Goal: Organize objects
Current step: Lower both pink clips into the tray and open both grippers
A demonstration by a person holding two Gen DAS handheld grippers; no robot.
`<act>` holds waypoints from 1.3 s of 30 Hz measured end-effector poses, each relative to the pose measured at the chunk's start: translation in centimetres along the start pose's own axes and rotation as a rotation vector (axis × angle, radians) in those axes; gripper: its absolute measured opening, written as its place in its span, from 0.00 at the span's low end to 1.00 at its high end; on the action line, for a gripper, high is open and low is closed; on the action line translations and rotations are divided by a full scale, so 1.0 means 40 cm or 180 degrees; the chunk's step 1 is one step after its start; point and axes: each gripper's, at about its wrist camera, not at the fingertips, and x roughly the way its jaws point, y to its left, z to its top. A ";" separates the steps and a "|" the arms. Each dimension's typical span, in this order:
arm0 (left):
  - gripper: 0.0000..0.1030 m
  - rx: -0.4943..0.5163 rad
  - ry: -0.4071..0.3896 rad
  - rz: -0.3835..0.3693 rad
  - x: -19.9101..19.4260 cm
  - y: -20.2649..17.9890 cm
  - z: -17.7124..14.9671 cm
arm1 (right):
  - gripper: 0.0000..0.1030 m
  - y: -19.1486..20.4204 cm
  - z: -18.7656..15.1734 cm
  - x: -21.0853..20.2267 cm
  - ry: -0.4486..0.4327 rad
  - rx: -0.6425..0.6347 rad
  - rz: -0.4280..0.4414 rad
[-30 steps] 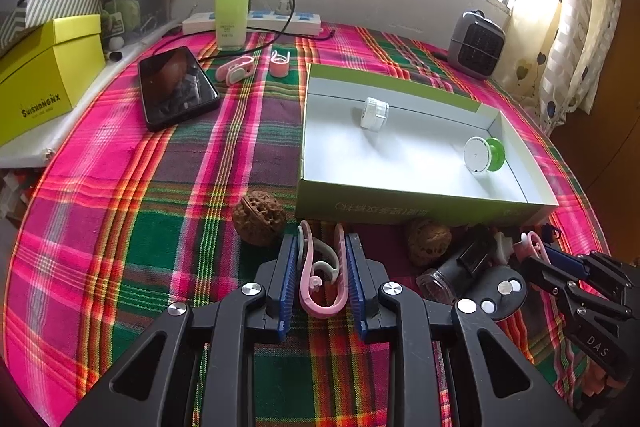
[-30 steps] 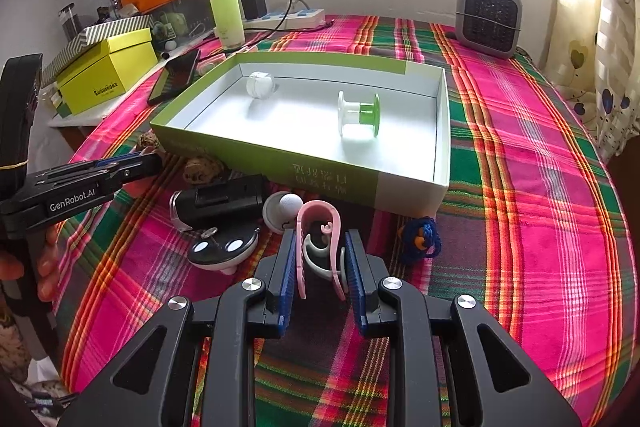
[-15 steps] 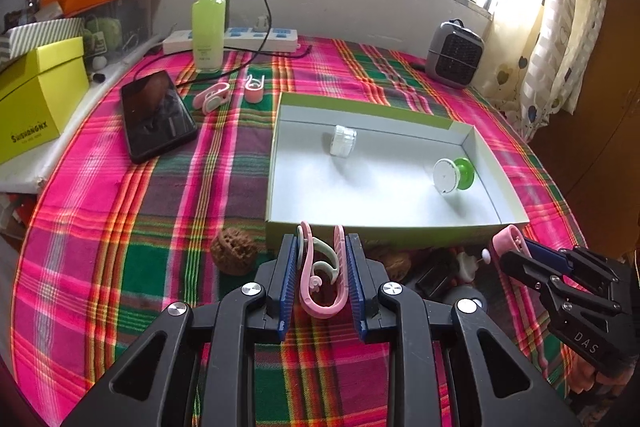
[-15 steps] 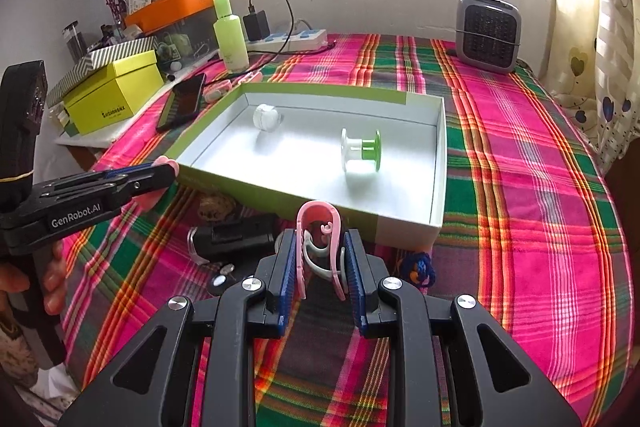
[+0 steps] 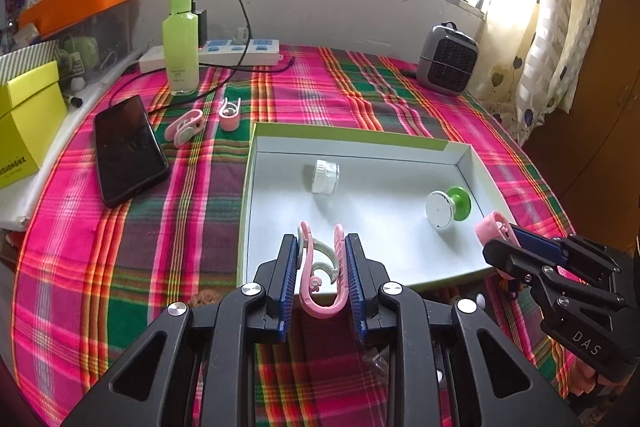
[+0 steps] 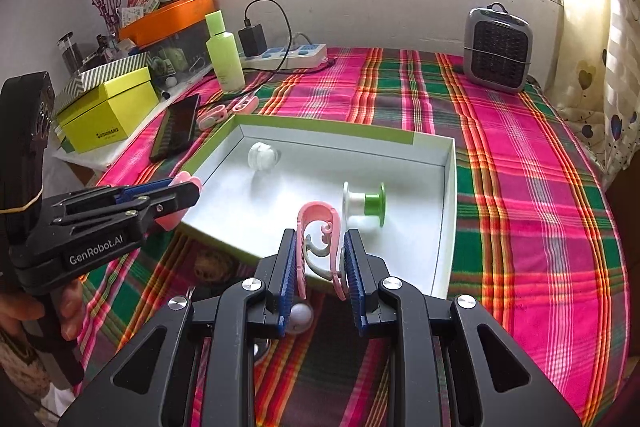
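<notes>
My left gripper is shut on a pink clip and holds it above the near edge of the white box. My right gripper is shut on a second pink clip, raised over the box's near wall. Each gripper shows in the other view: the right gripper at the box's right corner, the left gripper at its left edge. A white cap and a green-and-white spool lie in the box. Two more pink clips lie on the plaid cloth.
A black phone, a green bottle, a power strip with cable, a yellow box and a grey heater stand around the box. A walnut and a small white ball lie below my grippers.
Both grippers have risen and moved forward with their clips, from in front of the box's near wall to over its near edge. The items in front of the box have dropped mostly out of view.
</notes>
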 end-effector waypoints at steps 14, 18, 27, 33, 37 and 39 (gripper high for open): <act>0.21 -0.0023 0.0035 0.0073 0.083 0.014 0.061 | 0.24 -0.011 0.099 0.114 0.0134 0.0016 0.0047; 0.21 0.0000 0.0071 0.0080 0.106 0.013 0.070 | 0.24 -0.015 0.119 0.154 0.0202 0.0039 0.0055; 0.21 0.0013 0.0153 0.0088 0.143 0.012 0.072 | 0.24 -0.016 0.148 0.217 0.0318 0.0037 0.0039; 0.21 0.0031 0.0186 0.0099 0.161 0.010 0.071 | 0.24 -0.012 0.157 0.243 0.0372 0.0027 0.0052; 0.21 0.0045 0.0183 0.0102 0.165 0.010 0.074 | 0.24 -0.015 0.159 0.258 0.0413 0.0040 0.0035; 0.21 0.0052 0.0178 0.0117 0.166 0.008 0.075 | 0.24 -0.016 0.159 0.262 0.0421 0.0034 0.0042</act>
